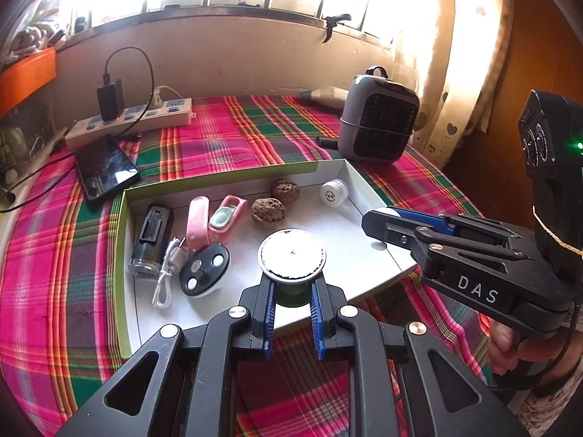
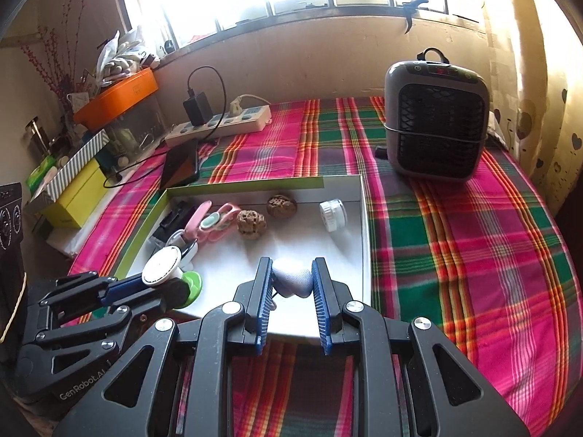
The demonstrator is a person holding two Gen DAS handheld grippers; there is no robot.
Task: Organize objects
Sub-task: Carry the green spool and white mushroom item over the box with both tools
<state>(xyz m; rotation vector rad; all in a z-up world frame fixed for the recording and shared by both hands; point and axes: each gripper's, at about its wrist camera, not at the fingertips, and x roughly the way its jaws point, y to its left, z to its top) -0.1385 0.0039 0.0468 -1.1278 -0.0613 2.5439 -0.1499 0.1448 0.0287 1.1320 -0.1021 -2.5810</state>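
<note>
A shallow white box with green sides lies on the plaid cloth. My left gripper is shut on a green spool-shaped object with a white round top, held over the box's near part. My right gripper is shut on a pale lilac heart-shaped object above the box's near edge; it also shows in the left wrist view. In the box lie two walnuts, a white cap, a pink watch, a black key fob, a white cable and a black device.
A grey fan heater stands at the back right of the table. A power strip with charger and a phone lie at the back left. Boxes and an orange tray crowd the left side. Bare plaid cloth lies to the right.
</note>
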